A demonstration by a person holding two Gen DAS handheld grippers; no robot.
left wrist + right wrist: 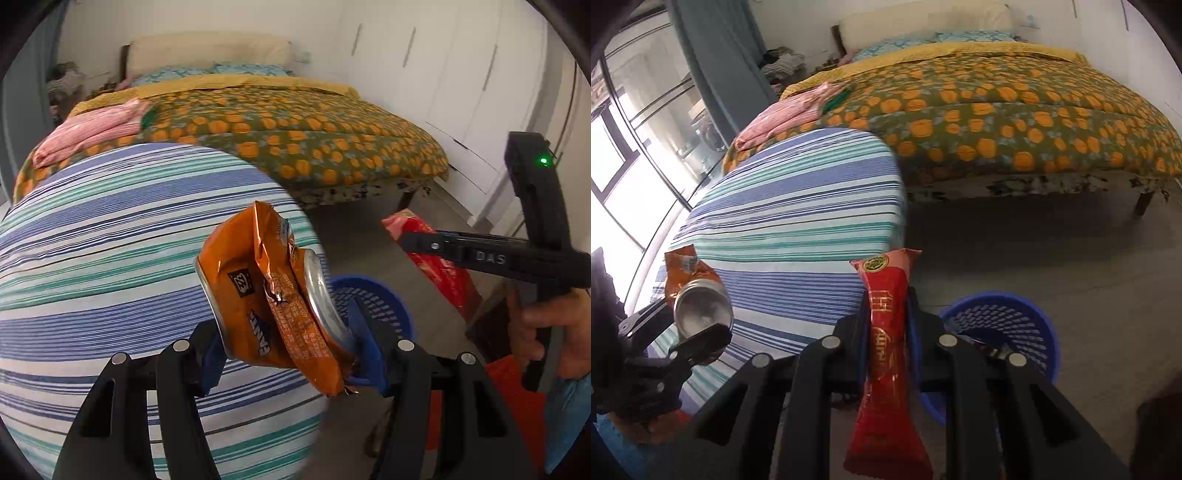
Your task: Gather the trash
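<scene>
My left gripper (291, 332) is shut on a dented orange Fanta can (236, 295) and a crumpled orange snack wrapper (295, 314) pressed against it, held up in front of the striped surface. The blue pads press on both sides of the can. In the right wrist view the same can (701, 306) shows its silver end at the far left. My right gripper (888, 310) is shut on a long red snack wrapper (888, 339), which stands upright between the fingers. A blue plastic basket (1008, 317) stands on the floor just right of the right gripper and behind the can (373, 299).
A blue, green and white striped cloth-covered surface (798, 206) fills the left. Behind it stands a bed with an orange-patterned quilt (997, 122) and folded pink cloth (92, 129). Grey floor (1071, 251) lies to the right. White cupboards (461, 74) line the right wall. A hand (546, 332) holds the right gripper.
</scene>
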